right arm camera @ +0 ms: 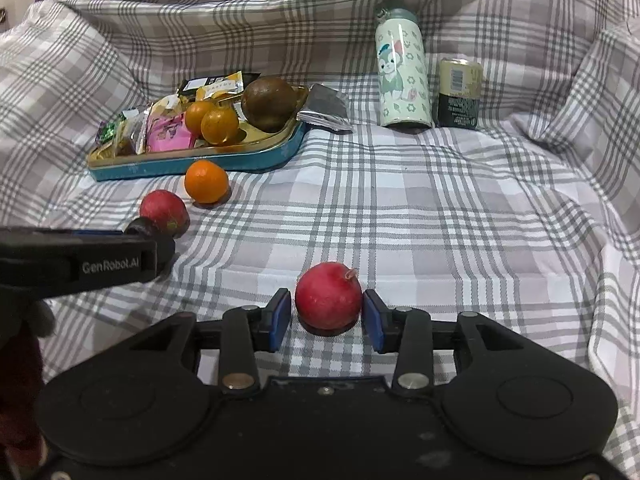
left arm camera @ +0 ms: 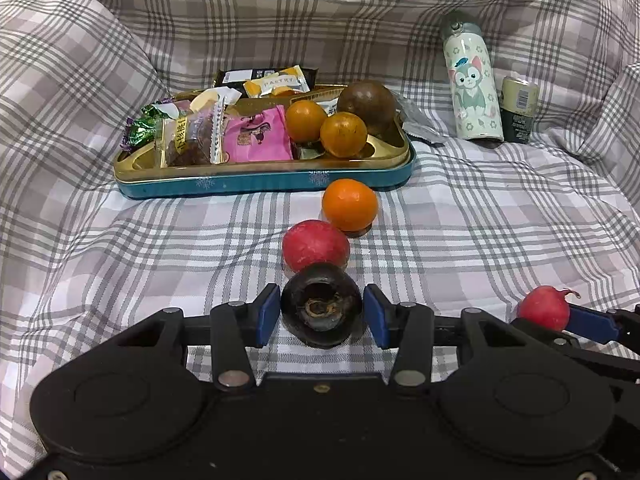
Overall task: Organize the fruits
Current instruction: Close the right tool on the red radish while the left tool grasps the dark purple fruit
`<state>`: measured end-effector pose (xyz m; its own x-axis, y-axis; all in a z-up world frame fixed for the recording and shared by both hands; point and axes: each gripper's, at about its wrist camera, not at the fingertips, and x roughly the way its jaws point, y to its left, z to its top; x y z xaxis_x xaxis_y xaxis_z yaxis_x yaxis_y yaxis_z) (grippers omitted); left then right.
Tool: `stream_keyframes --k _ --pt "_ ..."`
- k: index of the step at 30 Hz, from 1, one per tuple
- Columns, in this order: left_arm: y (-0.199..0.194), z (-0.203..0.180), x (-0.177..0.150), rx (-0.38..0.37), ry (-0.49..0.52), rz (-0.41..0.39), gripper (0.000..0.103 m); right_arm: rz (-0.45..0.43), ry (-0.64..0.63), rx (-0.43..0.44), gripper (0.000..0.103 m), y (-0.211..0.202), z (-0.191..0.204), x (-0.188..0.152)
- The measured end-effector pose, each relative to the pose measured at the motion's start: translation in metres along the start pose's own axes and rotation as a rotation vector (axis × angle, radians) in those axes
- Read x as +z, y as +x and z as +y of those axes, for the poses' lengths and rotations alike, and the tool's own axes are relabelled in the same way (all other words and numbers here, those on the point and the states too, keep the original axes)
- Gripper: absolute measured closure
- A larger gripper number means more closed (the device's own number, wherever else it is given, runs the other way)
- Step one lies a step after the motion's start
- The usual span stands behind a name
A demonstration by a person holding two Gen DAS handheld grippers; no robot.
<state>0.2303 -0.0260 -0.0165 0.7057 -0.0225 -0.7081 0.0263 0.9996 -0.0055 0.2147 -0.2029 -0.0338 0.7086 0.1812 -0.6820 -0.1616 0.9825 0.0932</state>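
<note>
My left gripper (left arm camera: 321, 314) is shut on a dark round fruit (left arm camera: 322, 308) low over the checked cloth, its blue pads against both sides. Just beyond lie a red fruit (left arm camera: 314, 246) and an orange (left arm camera: 350, 204). My right gripper (right arm camera: 327, 320) stands open around a second red fruit (right arm camera: 329, 296) that rests on the cloth, with a thin gap at the left pad. A teal tin tray (left arm camera: 264, 184) at the back holds two oranges (left arm camera: 343, 135), a brown fruit (left arm camera: 366, 102) and snack packets (left arm camera: 256, 140).
A cartoon-printed bottle (left arm camera: 472, 84) and a small can (left arm camera: 518, 110) stand at the back right. A foil packet (right arm camera: 326, 114) lies beside the tray. Raised folds of the cloth (right arm camera: 480, 208) ring the flat area on the left, back and right.
</note>
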Motion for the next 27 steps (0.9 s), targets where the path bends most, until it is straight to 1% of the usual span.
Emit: stream_keyframes --k 7,13,19,24,25,26,27 --pt "0.006 0.001 0.001 0.003 -0.013 0.009 0.049 0.017 0.046 0.022 0.060 0.004 -0.005 0.001" --pt "0.008 0.001 0.002 0.005 -0.026 0.019 0.049 0.012 0.033 0.012 0.060 0.005 -0.003 0.001" --pt "0.006 0.006 0.002 -0.005 -0.066 0.040 0.050 0.001 0.021 -0.009 0.060 0.006 -0.003 0.001" --pt "0.001 0.007 0.002 0.012 -0.074 0.062 0.050 -0.010 0.006 -0.024 0.060 0.006 -0.002 0.000" --pt "-0.001 0.007 0.002 0.017 -0.074 0.063 0.051 -0.014 -0.002 -0.028 0.062 0.006 0.000 -0.001" --pt "-0.003 0.007 0.002 0.022 -0.072 0.066 0.051 -0.020 -0.012 -0.032 0.065 0.006 0.001 -0.002" --pt "-0.005 0.008 0.002 0.025 -0.072 0.068 0.051 -0.025 -0.022 -0.031 0.066 0.006 0.002 -0.002"
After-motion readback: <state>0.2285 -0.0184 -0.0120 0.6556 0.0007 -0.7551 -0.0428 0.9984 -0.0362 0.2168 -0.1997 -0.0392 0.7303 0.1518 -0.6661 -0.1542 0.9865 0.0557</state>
